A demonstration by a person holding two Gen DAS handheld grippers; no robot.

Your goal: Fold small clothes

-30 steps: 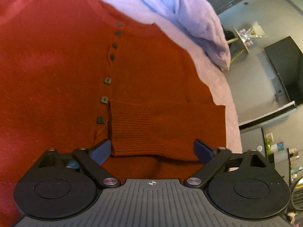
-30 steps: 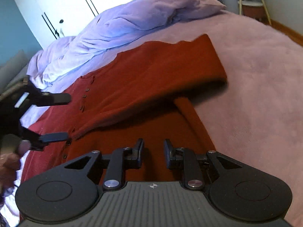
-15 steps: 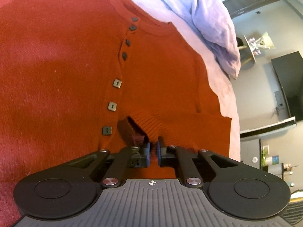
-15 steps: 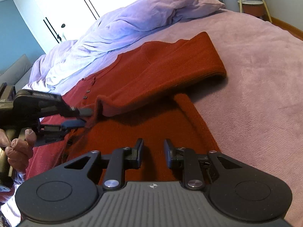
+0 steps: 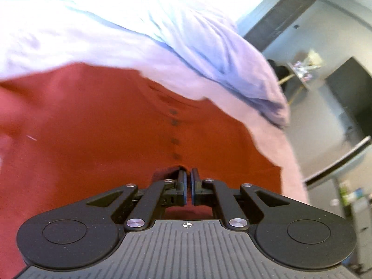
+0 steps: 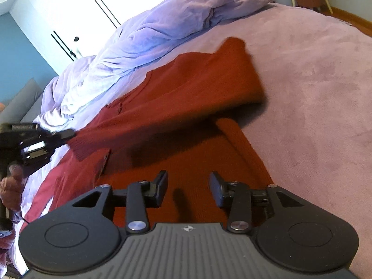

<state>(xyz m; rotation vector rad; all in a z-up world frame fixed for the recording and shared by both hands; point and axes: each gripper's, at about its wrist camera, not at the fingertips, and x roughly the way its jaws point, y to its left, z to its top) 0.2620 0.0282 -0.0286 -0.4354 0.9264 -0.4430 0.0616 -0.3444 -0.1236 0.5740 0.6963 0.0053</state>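
On pink bed (image 6: 313, 81), red cardigan (image 6: 186, 162): sleeve (image 6: 186, 107) stretched crosswise twd left tongs (image 6: 66, 134)

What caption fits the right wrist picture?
Left hand-held gripper lifts the red cardigan's sleeve cuff; right hand-held gripper opens above it.

blurred: cardigan buttons (image 5: 174, 130) | cut off: person's hand (image 6: 10, 186) at left edge | hidden: sleeve cuff in left tongs (image 5: 188, 181)

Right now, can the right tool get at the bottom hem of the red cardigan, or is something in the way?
Probably yes. The right tool, jaws opening and empty, hangs just over the red cardigan body. The left tool holds the sleeve cuff up and off to the side, so nothing blocks it.
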